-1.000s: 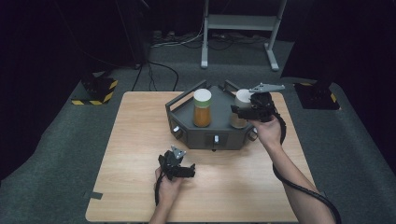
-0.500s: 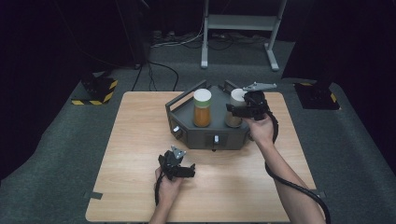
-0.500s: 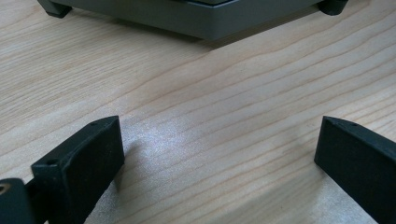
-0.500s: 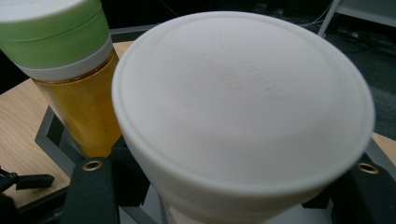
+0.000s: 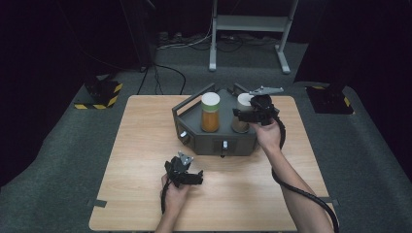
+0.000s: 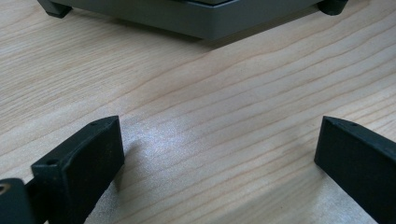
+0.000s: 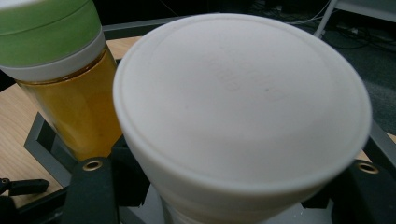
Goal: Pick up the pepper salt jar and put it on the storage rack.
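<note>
A grey angular holder stands at the table's far middle with two jars in it. One jar holds amber contents under a pale green lid. To its right stands a brown jar with a white lid. My right gripper is open, its jaws standing on either side of this jar just under the lid. Whether they touch it I cannot tell. My left gripper rests low over the wood near the front, open with bare table between its jaws.
The holder has a handle bar at its left and knobs on its front face. Its base edge lies ahead of the left gripper. A metal stand and cables lie on the floor beyond the table.
My right gripper has moved left, and its jaws now stand around the white-lidded jar. The left gripper has stayed in place.
</note>
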`<action>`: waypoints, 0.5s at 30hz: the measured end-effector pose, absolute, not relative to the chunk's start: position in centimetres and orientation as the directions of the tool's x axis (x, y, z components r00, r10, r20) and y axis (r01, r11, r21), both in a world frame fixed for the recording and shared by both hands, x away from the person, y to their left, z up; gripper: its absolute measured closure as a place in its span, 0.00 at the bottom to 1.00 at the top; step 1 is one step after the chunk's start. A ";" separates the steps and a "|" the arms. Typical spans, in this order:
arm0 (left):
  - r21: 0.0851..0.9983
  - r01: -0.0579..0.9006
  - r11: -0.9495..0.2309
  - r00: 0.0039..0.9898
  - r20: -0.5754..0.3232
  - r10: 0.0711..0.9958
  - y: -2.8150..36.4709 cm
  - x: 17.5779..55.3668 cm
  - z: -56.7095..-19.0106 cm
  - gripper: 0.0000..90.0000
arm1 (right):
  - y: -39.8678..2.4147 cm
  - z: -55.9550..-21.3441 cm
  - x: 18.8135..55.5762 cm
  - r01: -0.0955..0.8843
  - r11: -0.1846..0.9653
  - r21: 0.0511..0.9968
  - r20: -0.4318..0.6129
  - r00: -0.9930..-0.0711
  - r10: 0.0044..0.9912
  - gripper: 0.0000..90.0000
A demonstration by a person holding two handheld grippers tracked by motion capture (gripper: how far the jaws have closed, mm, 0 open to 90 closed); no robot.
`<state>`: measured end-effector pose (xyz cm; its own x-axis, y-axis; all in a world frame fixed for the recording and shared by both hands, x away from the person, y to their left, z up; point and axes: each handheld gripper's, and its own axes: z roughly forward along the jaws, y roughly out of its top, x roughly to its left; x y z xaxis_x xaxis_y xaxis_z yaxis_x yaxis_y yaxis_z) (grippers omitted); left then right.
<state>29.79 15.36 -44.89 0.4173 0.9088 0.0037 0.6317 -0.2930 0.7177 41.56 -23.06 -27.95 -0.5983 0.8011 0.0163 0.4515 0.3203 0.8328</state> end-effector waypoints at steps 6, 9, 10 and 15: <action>0.718 0.633 -0.291 0.416 0.001 0.909 15.4 29.8 -44.9 0.02 | -22.8 -28.0 41.4 0.438 0.338 0.833 -0.004 -0.607 0.795 0.38; 0.718 0.632 -0.293 0.417 0.004 0.909 15.4 29.8 -44.9 0.02 | -22.9 -28.2 41.3 0.429 0.341 0.836 -0.009 -0.611 0.792 0.38; 0.718 0.632 -0.292 0.417 0.003 0.909 15.3 29.8 -44.9 0.02 | -23.0 -28.2 41.4 0.427 0.341 0.838 -0.008 -0.614 0.790 0.38; 0.718 0.631 -0.293 0.417 0.003 0.909 15.4 29.8 -44.9 0.02 | -23.2 -28.3 41.5 0.421 0.351 0.836 -0.012 -0.625 0.781 0.38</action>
